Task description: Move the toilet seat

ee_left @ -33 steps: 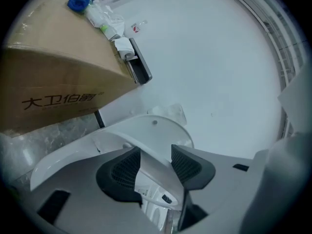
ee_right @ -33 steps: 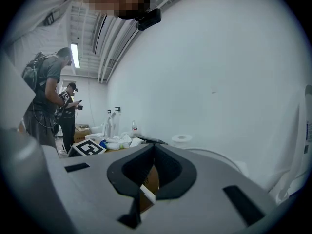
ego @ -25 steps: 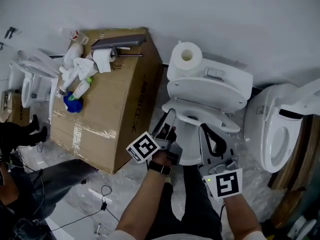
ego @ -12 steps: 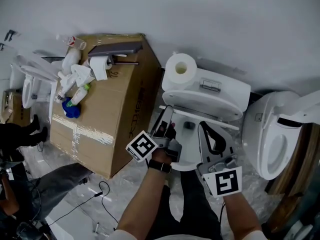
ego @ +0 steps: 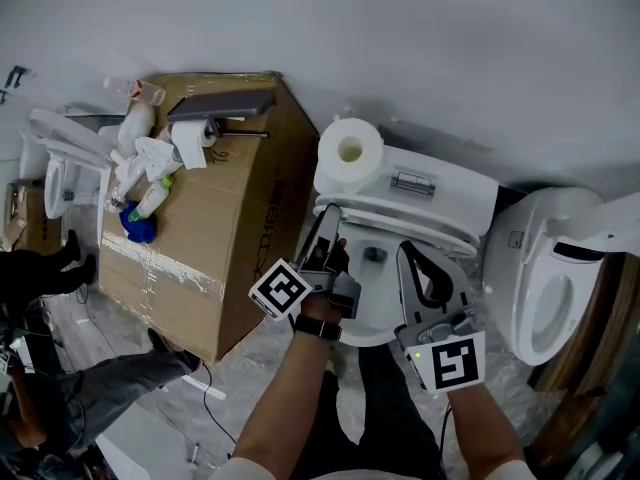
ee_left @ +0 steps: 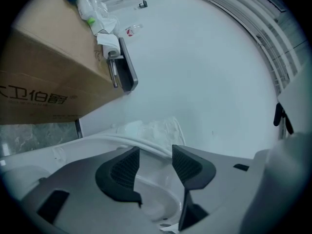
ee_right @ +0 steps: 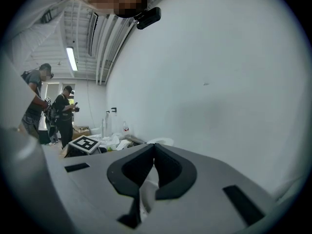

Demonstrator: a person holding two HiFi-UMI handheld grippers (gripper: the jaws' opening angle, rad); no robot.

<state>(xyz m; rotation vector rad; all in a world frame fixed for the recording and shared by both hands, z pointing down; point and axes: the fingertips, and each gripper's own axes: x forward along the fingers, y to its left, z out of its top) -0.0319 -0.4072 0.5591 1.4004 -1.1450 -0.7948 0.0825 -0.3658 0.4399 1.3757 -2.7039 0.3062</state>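
**Inspector:** Where is the toilet seat?

**Onlooker:** The toilet seat [ego: 440,230] is on the middle toilet. It shows as a curved white band just in front of the cistern [ego: 440,183]. It looks tilted up off the bowl [ego: 378,293], though I cannot tell how far from above. A paper roll [ego: 348,151] stands on the cistern's left end.

**Inspector:** And the left gripper?

**Onlooker:** The left gripper [ego: 326,230] is at the seat's left edge, on the side of the cardboard box [ego: 215,238]. In the left gripper view its jaws stand part-way apart. A thin white rim [ee_left: 146,146], which I take to be the seat's edge, runs across the gap at their tips. The gap is wider than the rim, so I record the gripper as set against the rim, not pinching it.

**Inspector:** The right one?

**Onlooker:** The right gripper [ego: 408,258] hovers over the bowl's right side. Its jaws are pressed together with nothing between them, so I count it as idle.

**Inspector:** Which step is in hand?

**Onlooker:** In my judgement it is the swing of the seat itself, led by the left side, and it is partly done at most.

**Inspector:** What does the next move call for?

**Onlooker:** The left jaws should either close on the rim or bear on it with their tips, then follow the hinge's arc. A straight pull would likely slip the tips off. The paper roll and the cistern behind need minding.
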